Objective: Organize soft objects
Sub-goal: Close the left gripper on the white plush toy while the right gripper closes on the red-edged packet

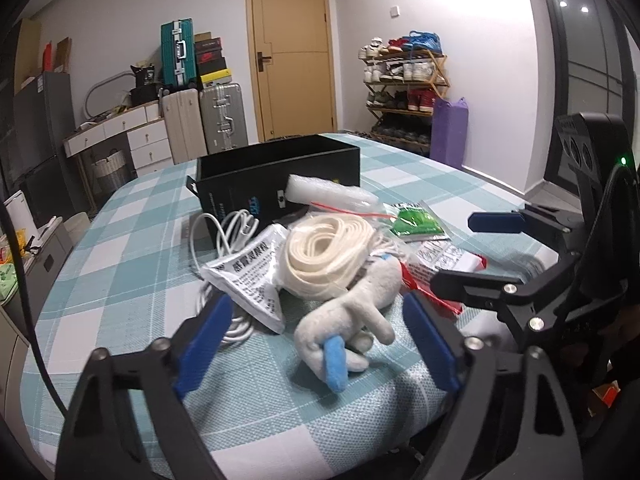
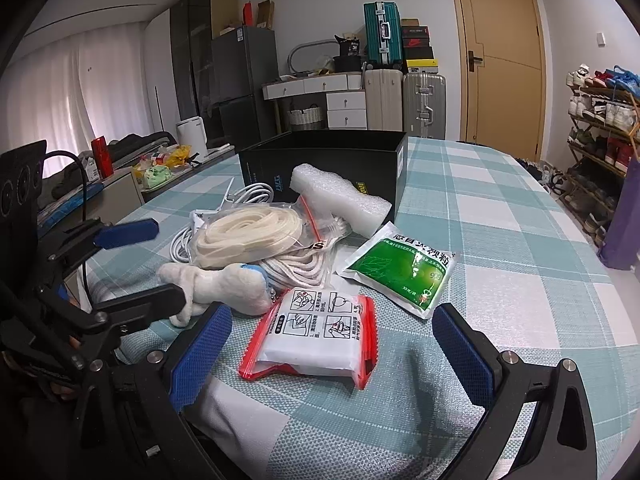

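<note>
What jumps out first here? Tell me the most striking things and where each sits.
A heap of soft clutter on the teal-and-white checked tablecloth: a coiled cream strap in a clear bag on top, a grey plush toy with a blue limb in front, between the left gripper's open blue pads. An open black cardboard box stands behind; a red-edged white packet lies between the right gripper's open pads.

Bright indoor light, sharp centre, fisheye-warped dark edges.
</note>
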Tool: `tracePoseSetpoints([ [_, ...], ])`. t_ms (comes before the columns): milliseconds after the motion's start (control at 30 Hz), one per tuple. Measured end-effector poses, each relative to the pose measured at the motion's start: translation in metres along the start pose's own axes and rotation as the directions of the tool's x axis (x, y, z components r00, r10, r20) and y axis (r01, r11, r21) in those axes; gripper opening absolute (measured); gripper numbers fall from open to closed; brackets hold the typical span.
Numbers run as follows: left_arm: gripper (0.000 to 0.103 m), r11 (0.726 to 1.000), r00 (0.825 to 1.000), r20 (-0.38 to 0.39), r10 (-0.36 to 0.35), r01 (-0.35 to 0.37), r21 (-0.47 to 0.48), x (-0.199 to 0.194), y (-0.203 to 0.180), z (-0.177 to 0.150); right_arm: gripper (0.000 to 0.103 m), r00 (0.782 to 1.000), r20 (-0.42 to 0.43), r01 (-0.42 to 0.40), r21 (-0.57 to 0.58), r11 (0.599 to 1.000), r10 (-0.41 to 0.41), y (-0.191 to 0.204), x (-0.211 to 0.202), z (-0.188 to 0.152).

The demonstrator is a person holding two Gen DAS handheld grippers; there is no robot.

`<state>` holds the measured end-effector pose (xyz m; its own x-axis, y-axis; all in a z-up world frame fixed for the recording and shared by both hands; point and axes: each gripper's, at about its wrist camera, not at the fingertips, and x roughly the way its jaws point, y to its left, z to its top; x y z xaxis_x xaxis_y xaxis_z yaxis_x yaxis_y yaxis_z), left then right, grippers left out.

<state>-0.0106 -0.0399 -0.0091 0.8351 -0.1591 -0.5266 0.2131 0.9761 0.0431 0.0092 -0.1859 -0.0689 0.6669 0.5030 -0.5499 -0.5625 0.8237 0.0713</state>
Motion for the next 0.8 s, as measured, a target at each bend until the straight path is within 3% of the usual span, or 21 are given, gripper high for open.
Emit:
tracePoseSetpoints([
  [200,0.062,0.999,0.999,-0.023,-0.026,0.026,0.026,0.002,-0.006,-0.002,0.102,1.0,-0.003,-0.001,-0.002,1.0,0.001,-0.001,0.002,0.0],
  [467,0.046,0.998,0.997,-0.063,-0.052,0.054,0.035,0.008,-0.009,-0.004,0.1,1.0,-0.014,-0.006,-0.017,1.0,0.006,0.002,0.006,-0.002],
  [600,0.043,0.997,0.996,-0.063,-0.06,0.063,0.036,0.007,-0.01,-0.005,0.092,1.0,-0.02,-0.011,-0.028,1.0,0.011,0.003,0.008,-0.002],
  [800,0.037,0.995,0.995,-0.056,-0.086,0.088,0.039,0.005,-0.01,-0.005,0.07,0.999,-0.045,-0.025,-0.048,0.999,0.023,0.006,0.012,-0.004],
])
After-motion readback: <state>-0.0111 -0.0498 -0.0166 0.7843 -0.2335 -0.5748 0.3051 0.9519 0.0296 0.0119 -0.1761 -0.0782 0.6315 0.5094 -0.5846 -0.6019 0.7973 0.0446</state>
